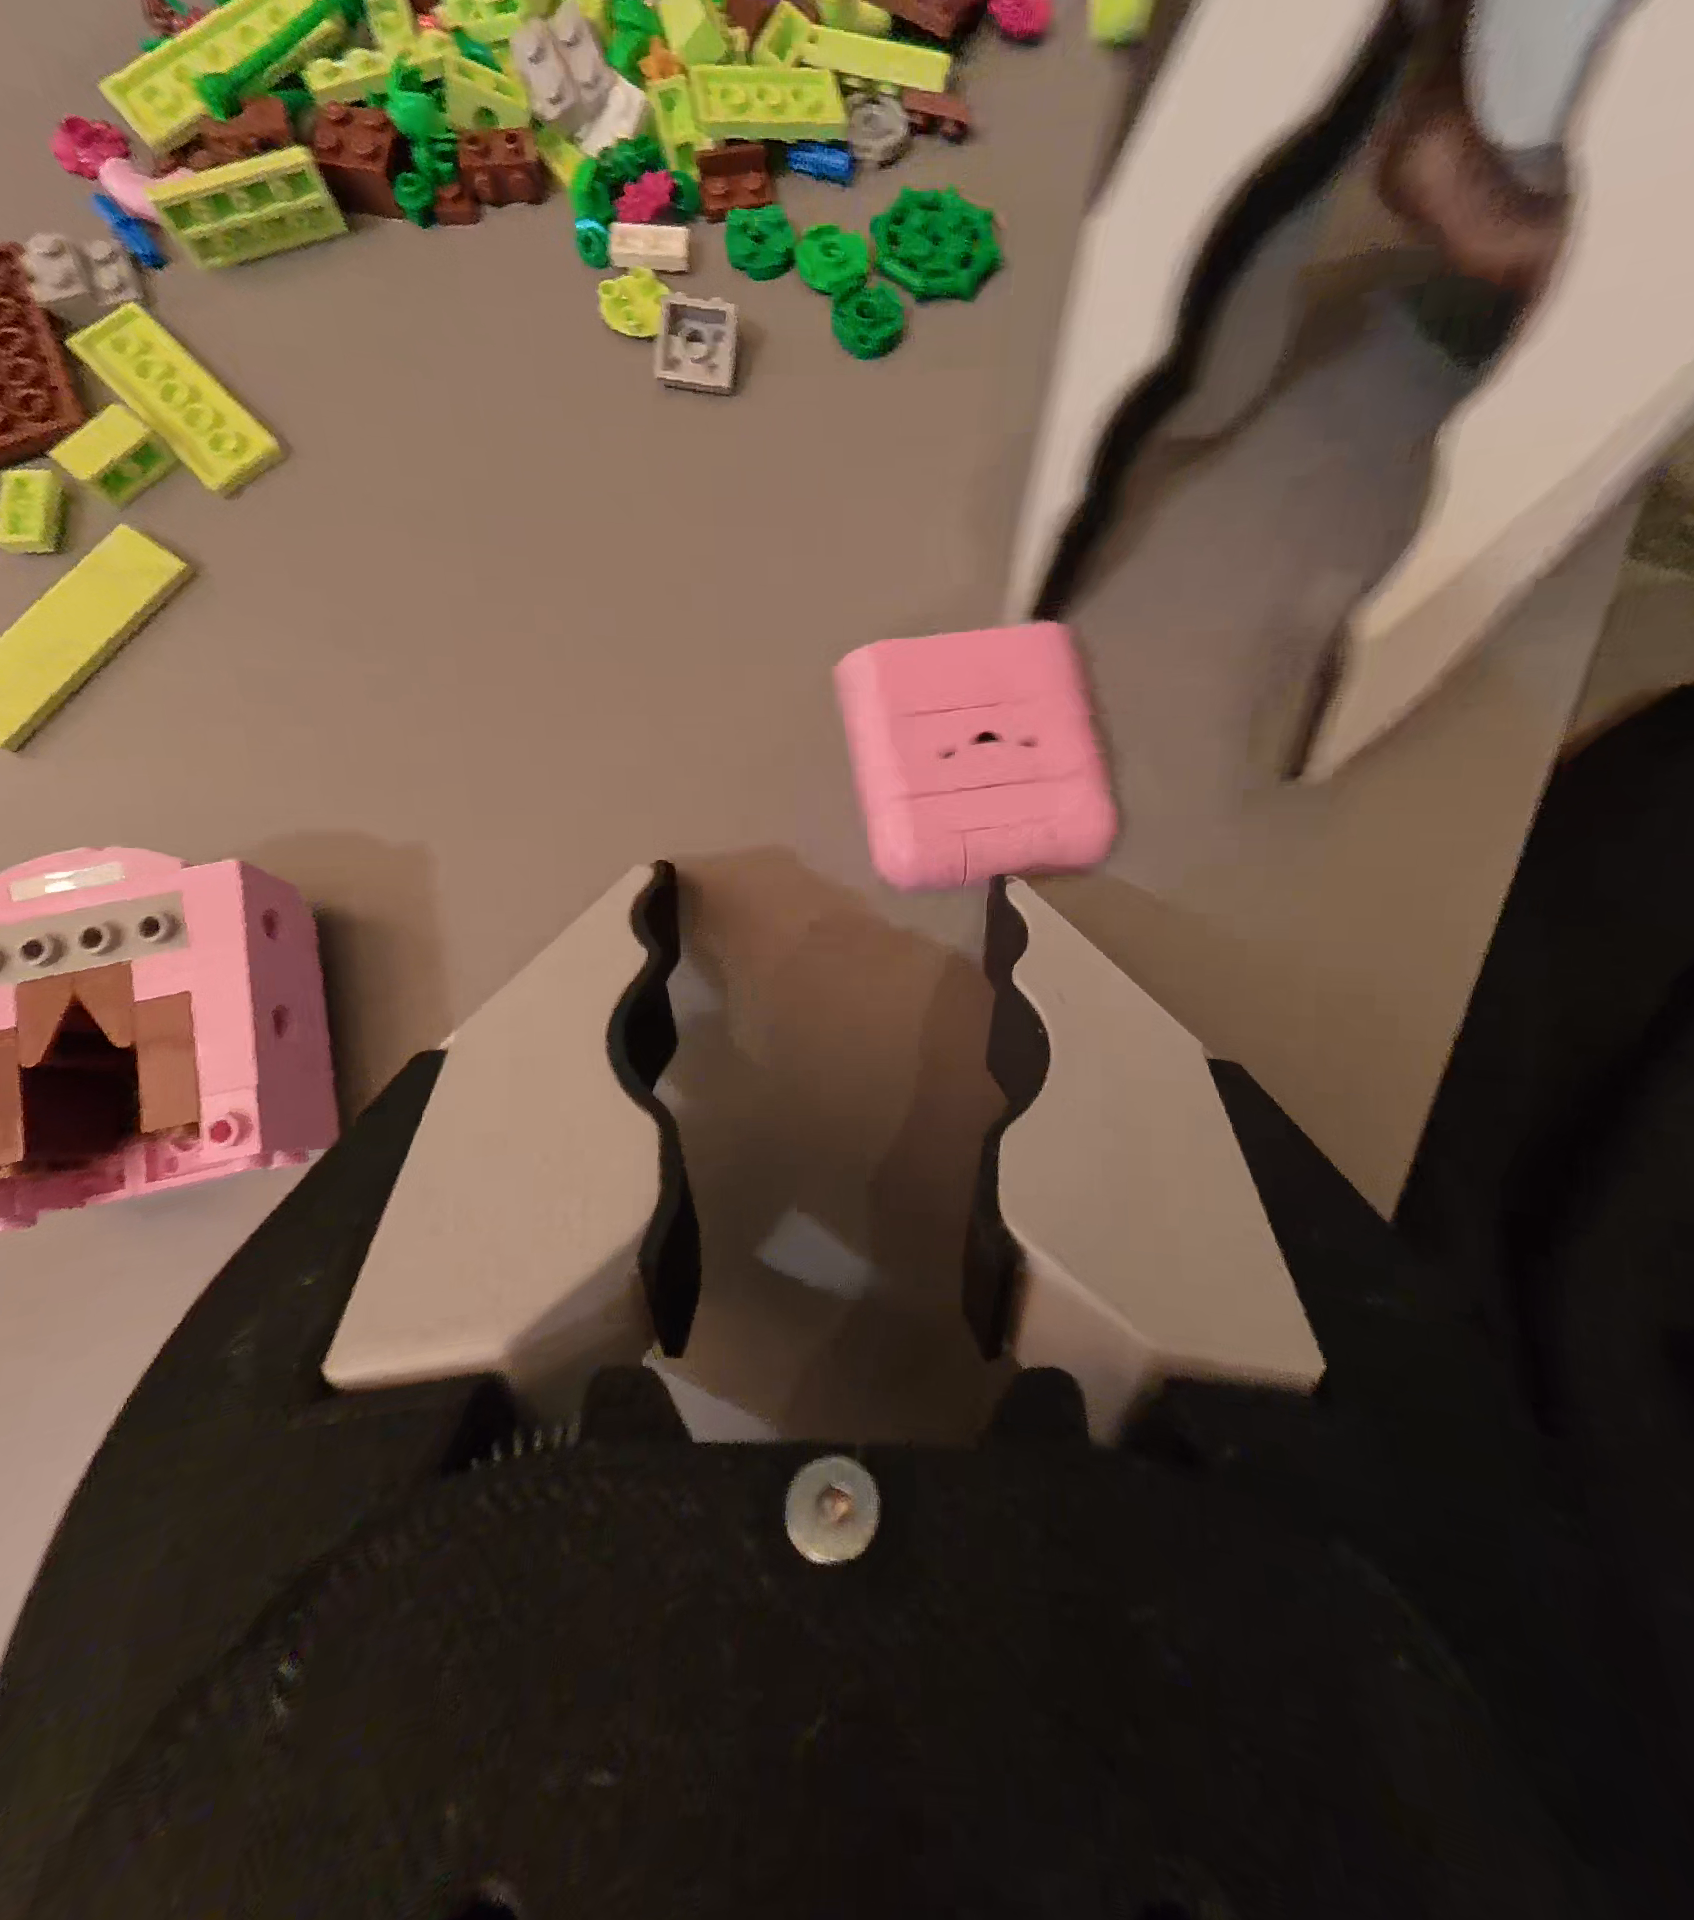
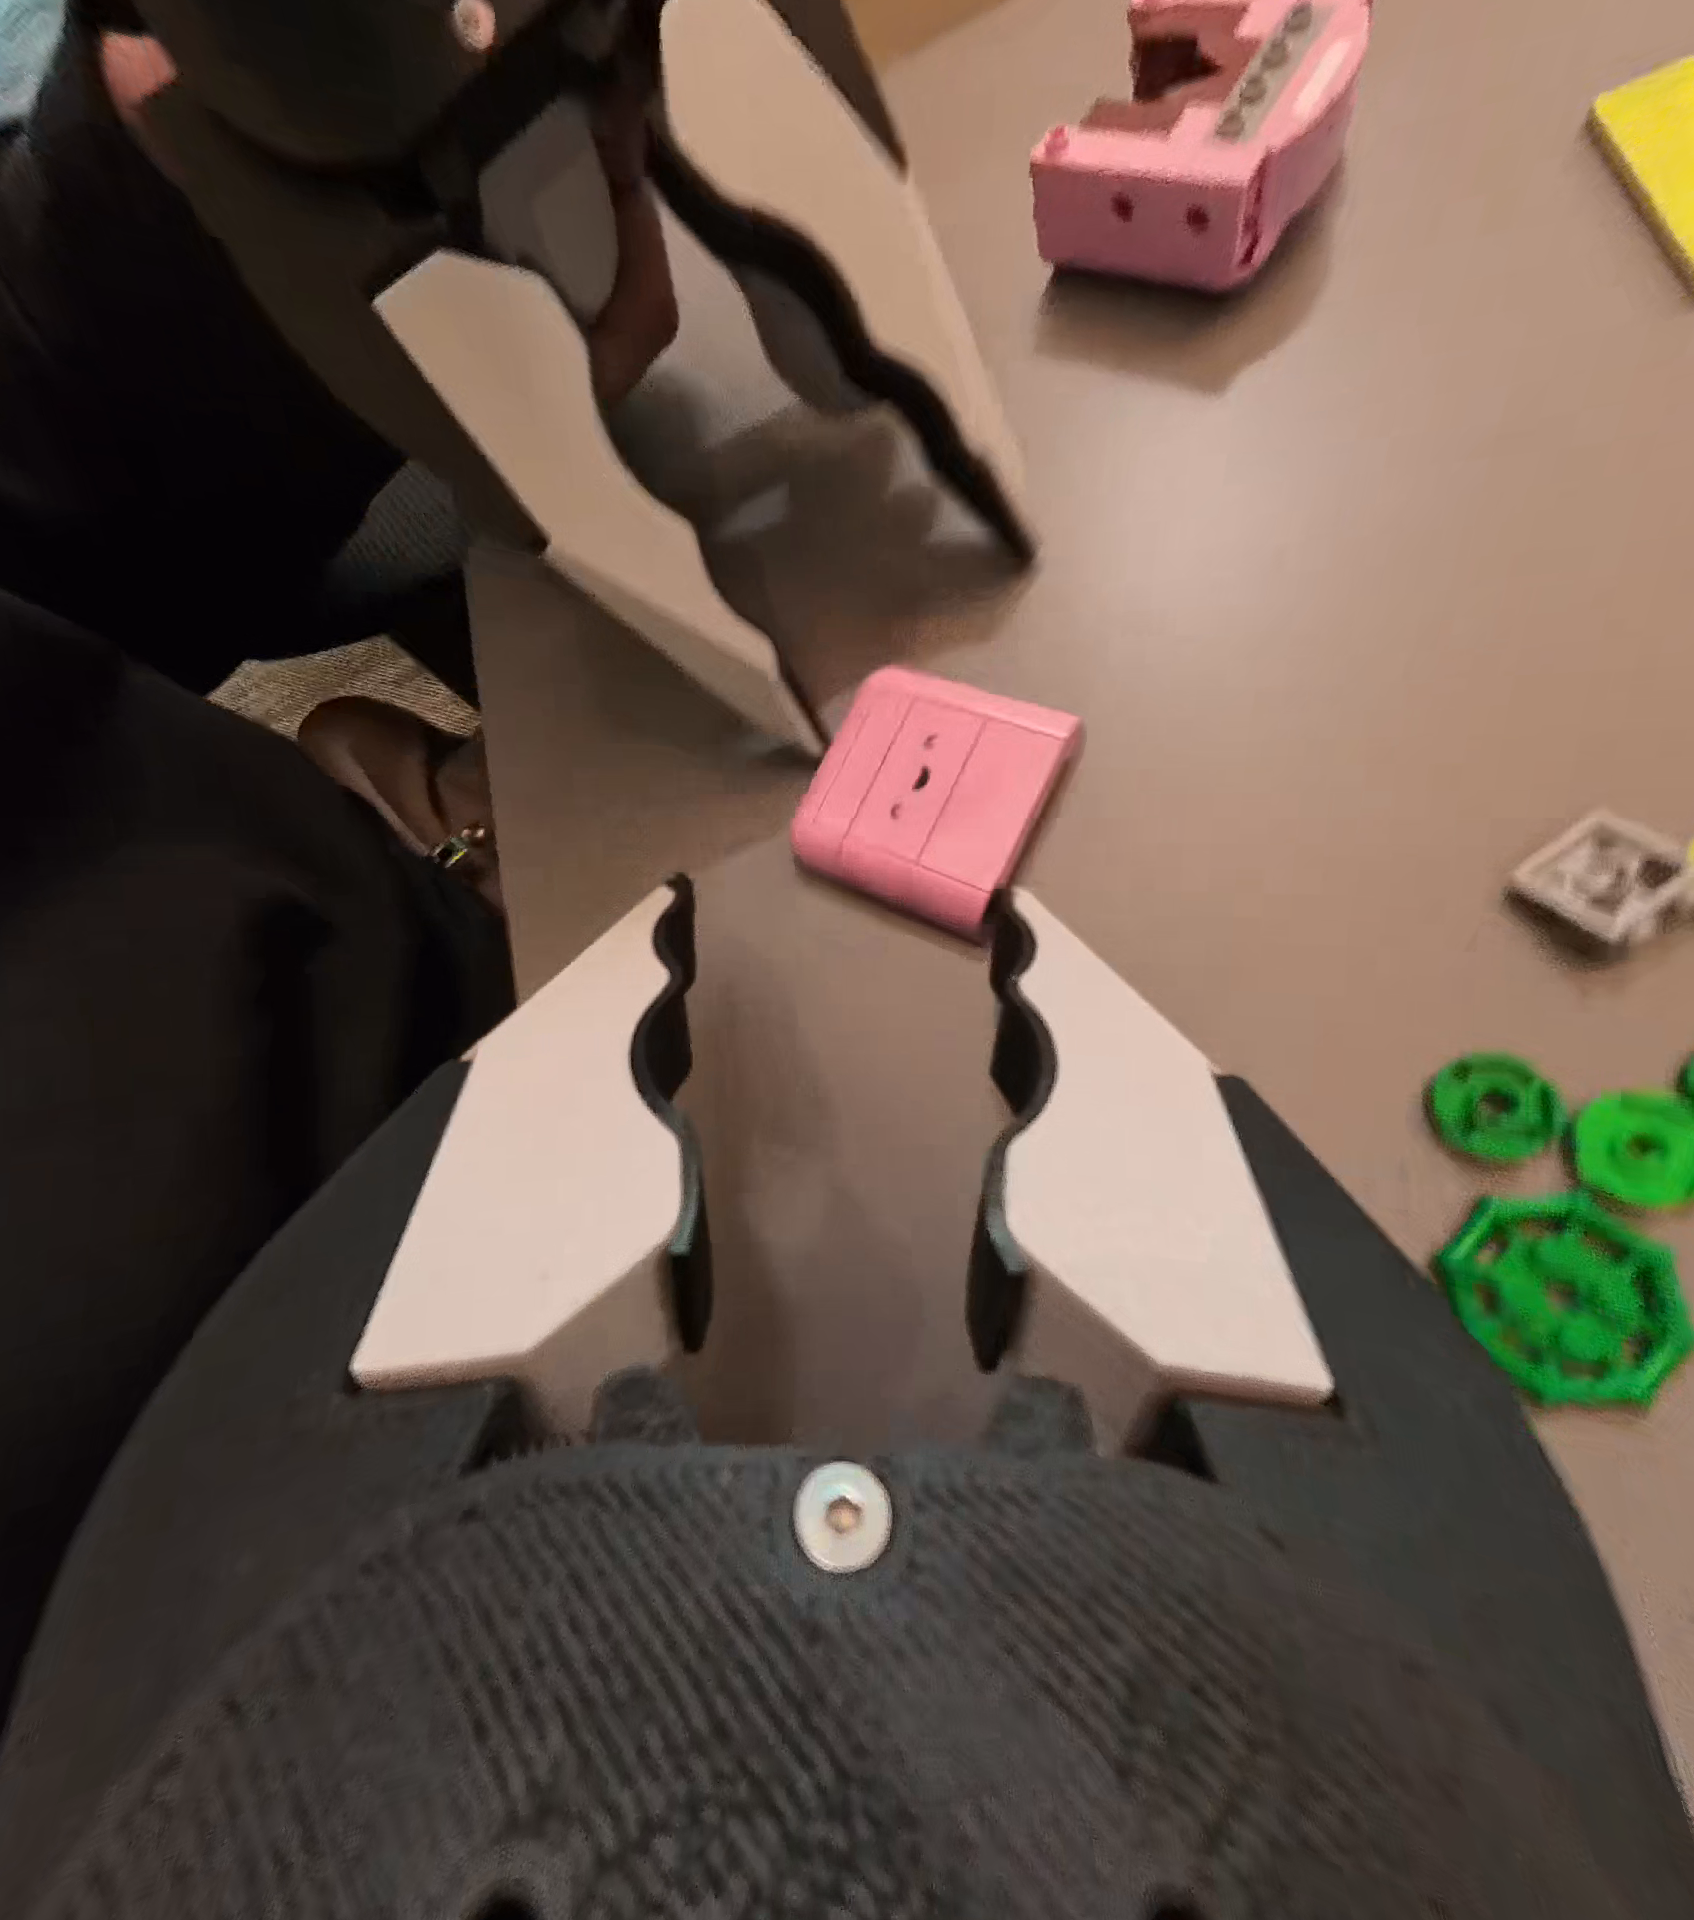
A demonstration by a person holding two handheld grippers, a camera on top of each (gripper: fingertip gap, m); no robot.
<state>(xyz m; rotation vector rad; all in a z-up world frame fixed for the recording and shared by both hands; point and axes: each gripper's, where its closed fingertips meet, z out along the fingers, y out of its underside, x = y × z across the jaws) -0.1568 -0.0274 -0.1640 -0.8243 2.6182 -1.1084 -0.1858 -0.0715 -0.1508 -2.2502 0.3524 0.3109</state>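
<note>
My left tongs [image 1: 827, 883] gape wide, empty; right finger's tip just beside pink block [image 1: 976, 753], contact unclear. My right tongs [image 2: 838, 899] same — spread, holding nothing, right tip at block's near corner. Block lies flat on worktop [image 1: 510, 623] between both: smooth plastic, rounded square, seamed, tiny holes. Pink hollow build [image 1: 110, 1039] well apart — studded, brown arch. Green discs [image 2: 1643, 1148], lime plate [image 1: 64, 636] scattered.

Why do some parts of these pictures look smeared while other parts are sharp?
Left wrist view: its own left claw is crisp, while the other claw and the small pink block are smeared. Right wrist view: the right claw is sharp, but the green discs and the pink brick house look soft, edges stretched by the wide lens.
</note>
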